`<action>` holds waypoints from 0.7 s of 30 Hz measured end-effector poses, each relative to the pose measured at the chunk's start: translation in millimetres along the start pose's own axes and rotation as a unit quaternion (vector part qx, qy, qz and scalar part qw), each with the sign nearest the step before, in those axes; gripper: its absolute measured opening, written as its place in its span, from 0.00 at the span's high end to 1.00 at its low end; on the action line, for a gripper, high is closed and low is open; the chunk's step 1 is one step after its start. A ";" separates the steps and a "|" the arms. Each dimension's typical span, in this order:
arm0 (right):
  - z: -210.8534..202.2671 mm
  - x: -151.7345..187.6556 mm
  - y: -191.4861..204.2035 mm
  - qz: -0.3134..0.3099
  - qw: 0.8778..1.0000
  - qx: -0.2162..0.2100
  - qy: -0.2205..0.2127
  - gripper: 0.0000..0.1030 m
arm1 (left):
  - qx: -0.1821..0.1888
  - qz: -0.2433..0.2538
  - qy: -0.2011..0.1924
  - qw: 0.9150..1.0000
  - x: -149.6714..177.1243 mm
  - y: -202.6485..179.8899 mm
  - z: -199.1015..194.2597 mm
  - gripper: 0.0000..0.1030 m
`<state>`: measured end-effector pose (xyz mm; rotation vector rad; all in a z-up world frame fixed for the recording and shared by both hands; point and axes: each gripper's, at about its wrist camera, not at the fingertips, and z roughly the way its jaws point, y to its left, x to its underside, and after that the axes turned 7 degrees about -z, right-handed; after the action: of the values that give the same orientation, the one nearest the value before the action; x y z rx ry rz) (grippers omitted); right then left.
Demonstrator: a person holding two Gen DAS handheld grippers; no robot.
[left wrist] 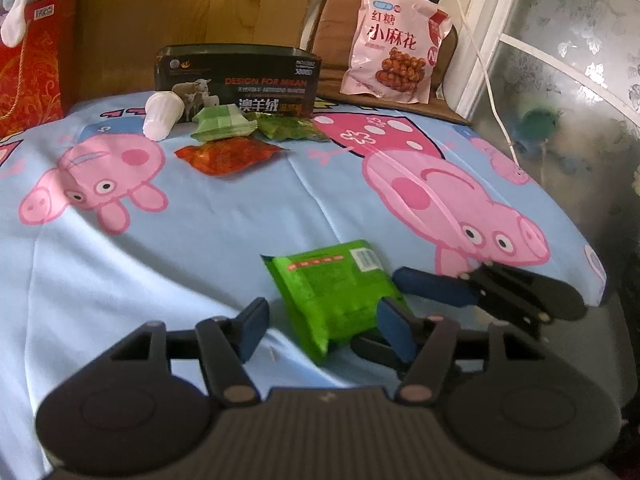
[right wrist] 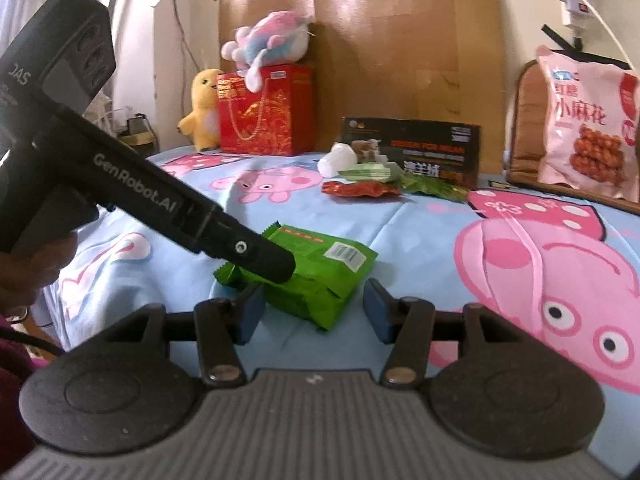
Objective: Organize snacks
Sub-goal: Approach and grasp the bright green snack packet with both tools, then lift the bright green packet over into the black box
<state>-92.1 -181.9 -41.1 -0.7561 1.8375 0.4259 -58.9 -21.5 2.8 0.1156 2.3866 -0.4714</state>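
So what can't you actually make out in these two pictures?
- Green packet, right wrist view: the left claw covers its near-left end.
- Whether either claw grips the packet: contact unclear.
- Black box, left wrist view: the white cup and small packets hide its lower front.
- Packet print: blurred.

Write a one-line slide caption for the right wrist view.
Both grippers converge on a green snack packet lying on a cartoon-pig tablecloth, more snacks piled by a dark box behind.
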 end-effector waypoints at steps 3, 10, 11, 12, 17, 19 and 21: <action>1.1 -2.1 -1.3 -0.012 1.000 -0.014 0.006 0.44 | 0.001 0.006 0.002 1.000 4.7 -6.8 -0.3 0.36; -0.5 -1.4 -6.7 -0.005 1.000 -0.030 0.006 0.44 | -0.006 -0.004 0.019 1.000 0.2 -17.6 5.1 0.36; -0.6 -1.4 -7.7 0.000 1.000 -0.031 0.006 0.45 | -0.005 -0.007 0.021 1.000 -0.4 -18.4 5.6 0.36; -1.1 -1.1 -9.5 0.008 0.999 -0.033 0.005 0.46 | -0.004 -0.011 0.021 1.000 -0.6 -18.7 6.0 0.36; -1.0 -0.8 -13.1 0.017 0.999 -0.033 0.006 0.51 | 0.013 -0.010 0.011 1.000 -1.3 -16.4 9.1 0.39; -0.1 -1.2 -11.2 0.015 0.999 -0.027 0.007 0.52 | 0.020 -0.006 0.007 1.000 -0.8 -13.6 8.5 0.42; 1.7 -1.7 -6.9 0.012 1.000 -0.015 0.008 0.52 | 0.033 -0.005 0.005 0.999 -1.5 -7.4 8.0 0.44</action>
<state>-85.9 -185.5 -39.7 -0.7602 1.8599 0.4646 -54.4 -31.2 0.5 0.1353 2.3827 -0.5557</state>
